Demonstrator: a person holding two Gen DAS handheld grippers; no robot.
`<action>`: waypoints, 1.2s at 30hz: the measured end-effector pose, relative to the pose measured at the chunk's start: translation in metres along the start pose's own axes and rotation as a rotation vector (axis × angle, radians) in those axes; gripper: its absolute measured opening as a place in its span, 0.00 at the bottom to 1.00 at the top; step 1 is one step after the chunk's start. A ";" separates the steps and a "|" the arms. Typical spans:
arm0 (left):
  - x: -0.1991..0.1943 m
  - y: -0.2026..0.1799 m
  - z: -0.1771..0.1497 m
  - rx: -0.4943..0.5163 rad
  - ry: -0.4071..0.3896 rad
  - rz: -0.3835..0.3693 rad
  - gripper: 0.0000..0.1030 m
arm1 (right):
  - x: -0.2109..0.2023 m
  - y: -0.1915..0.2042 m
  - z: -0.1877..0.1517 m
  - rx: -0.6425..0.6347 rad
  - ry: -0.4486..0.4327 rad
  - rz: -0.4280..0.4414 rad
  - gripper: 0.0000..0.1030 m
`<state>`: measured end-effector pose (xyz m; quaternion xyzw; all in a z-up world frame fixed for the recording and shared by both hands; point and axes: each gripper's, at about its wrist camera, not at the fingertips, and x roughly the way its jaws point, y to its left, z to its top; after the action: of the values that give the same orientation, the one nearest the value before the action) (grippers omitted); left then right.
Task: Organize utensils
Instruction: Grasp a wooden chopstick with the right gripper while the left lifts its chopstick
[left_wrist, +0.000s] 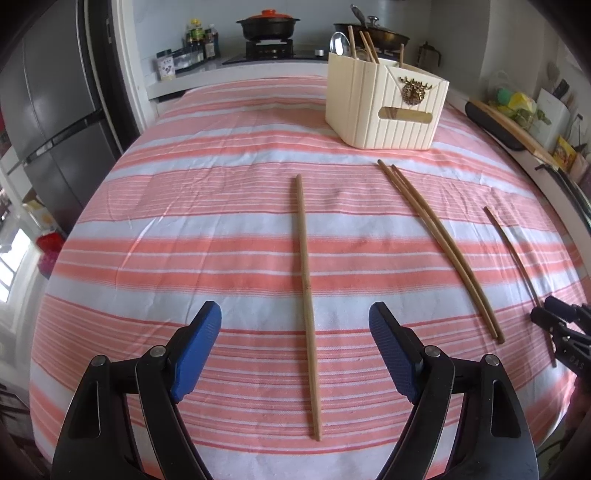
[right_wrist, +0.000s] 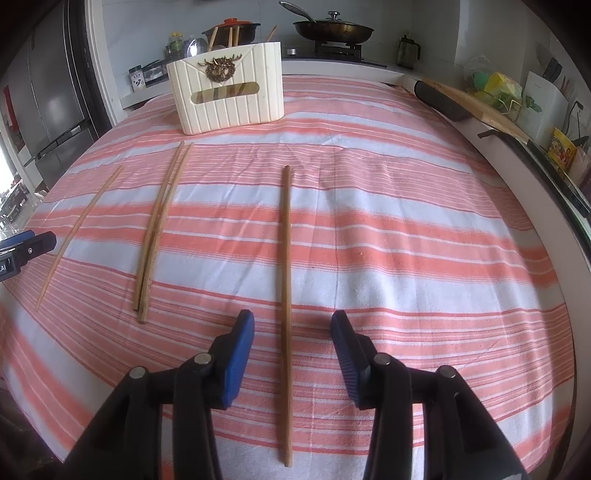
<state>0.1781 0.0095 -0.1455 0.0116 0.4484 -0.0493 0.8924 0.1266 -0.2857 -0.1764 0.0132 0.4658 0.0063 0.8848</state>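
A cream utensil holder (left_wrist: 384, 107) (right_wrist: 229, 96) with chopsticks and a spoon in it stands at the far side of the striped cloth (left_wrist: 184, 221). A light wooden chopstick (left_wrist: 306, 295) lies on the cloth between the fingers of my left gripper (left_wrist: 295, 314), which is open, pads well clear of it. A pair of chopsticks (left_wrist: 439, 247) (right_wrist: 159, 229) lies to its right. A darker single chopstick (right_wrist: 286, 277) lies between the blue pads of my right gripper (right_wrist: 292, 317), also open and not touching it. Each gripper shows at the edge of the other's view.
Behind the table runs a counter with a stove, a red-lidded pot (left_wrist: 266, 24) and a frying pan (right_wrist: 332, 27). A fridge (left_wrist: 55, 110) stands at the left. A cutting board (right_wrist: 476, 103) and a dark tray line the right edge, with clutter behind.
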 end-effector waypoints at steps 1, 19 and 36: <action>0.000 0.003 0.000 -0.008 0.001 -0.017 0.81 | 0.000 0.000 0.000 0.005 0.000 0.001 0.43; 0.004 0.044 0.024 0.072 0.099 -0.154 0.81 | 0.004 -0.026 0.039 0.046 0.142 0.151 0.46; 0.102 0.019 0.101 0.115 0.276 -0.116 0.77 | 0.068 0.013 0.101 -0.188 0.267 0.088 0.48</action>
<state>0.3211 0.0137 -0.1672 0.0435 0.5631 -0.1243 0.8159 0.2487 -0.2729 -0.1750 -0.0505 0.5758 0.0902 0.8111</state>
